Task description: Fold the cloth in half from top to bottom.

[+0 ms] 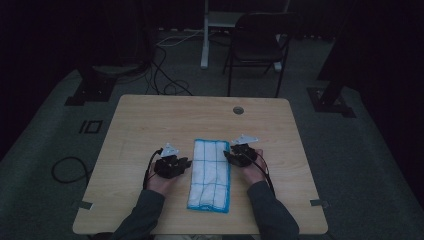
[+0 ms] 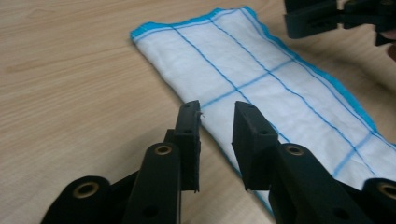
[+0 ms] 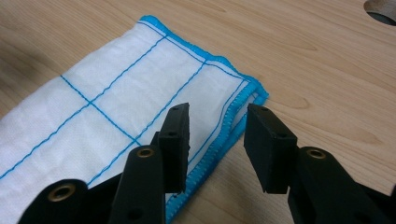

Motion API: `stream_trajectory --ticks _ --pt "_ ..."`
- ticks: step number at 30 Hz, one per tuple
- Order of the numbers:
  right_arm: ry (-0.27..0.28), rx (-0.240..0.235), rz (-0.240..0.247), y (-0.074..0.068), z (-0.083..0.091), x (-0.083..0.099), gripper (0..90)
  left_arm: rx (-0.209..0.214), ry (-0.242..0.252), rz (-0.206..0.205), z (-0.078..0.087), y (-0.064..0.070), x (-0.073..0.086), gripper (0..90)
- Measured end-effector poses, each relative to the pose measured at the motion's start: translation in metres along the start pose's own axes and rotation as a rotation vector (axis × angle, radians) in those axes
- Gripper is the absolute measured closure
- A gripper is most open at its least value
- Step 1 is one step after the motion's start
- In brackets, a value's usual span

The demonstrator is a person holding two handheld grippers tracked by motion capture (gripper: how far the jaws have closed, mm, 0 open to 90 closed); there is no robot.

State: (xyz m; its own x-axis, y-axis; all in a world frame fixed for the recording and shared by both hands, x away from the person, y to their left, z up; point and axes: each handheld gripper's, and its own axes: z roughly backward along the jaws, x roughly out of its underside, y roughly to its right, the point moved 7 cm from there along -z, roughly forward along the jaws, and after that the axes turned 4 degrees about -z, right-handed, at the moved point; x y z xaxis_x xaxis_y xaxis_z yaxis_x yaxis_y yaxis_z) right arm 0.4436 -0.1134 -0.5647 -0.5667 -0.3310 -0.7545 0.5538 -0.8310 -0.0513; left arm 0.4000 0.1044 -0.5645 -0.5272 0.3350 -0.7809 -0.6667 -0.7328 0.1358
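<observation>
- Two grippers flanked a folded white cloth with blue grid lines [image 1: 210, 174] that lay lengthwise near the middle of the wooden table [image 1: 150, 120].
- Left gripper [image 2: 216, 116]: its jaws stood apart and held nothing, poised just above the cloth's long folded edge, about midway along it.
- Right gripper [image 3: 216, 122]: its jaws were likewise parted and empty, straddling the blue-hemmed long edge close to the far corner, one jaw over the fabric and the other over bare wood.
- Judged from this, the step in hand was the approach for a grasp on each long side, likely to fold or unfold the cloth further.
- The next move would call for lowering each gripper until a jaw slid under the edge, then closing on the layers without bunching them.
</observation>
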Motion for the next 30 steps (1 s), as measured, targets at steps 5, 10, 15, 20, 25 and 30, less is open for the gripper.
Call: stream_trajectory --ticks 5,10,15,20,25,30 --pt "0.001 0.006 -0.012 0.003 -0.001 -0.001 58.7 -0.009 0.003 0.005 -0.005 -0.006 -0.005 68.3" --pt "0.002 0.012 -0.021 0.005 -0.002 -0.001 57.3 -0.017 0.001 0.013 -0.012 -0.011 -0.010 66.3" --pt "-0.009 0.015 -0.030 0.008 -0.004 0.001 55.4 -0.040 -0.008 0.002 -0.019 -0.016 -0.013 64.0" --pt "-0.008 0.015 -0.051 0.012 -0.006 0.000 50.7 -0.084 -0.014 0.008 -0.030 -0.025 -0.016 63.1" --pt "-0.020 0.017 -0.051 0.014 -0.009 0.000 46.8 -0.104 -0.019 0.012 -0.041 -0.029 -0.021 60.0" --pt "-0.025 0.024 -0.076 0.017 -0.013 0.002 45.5 -0.113 -0.028 0.030 -0.051 -0.033 -0.022 59.2"
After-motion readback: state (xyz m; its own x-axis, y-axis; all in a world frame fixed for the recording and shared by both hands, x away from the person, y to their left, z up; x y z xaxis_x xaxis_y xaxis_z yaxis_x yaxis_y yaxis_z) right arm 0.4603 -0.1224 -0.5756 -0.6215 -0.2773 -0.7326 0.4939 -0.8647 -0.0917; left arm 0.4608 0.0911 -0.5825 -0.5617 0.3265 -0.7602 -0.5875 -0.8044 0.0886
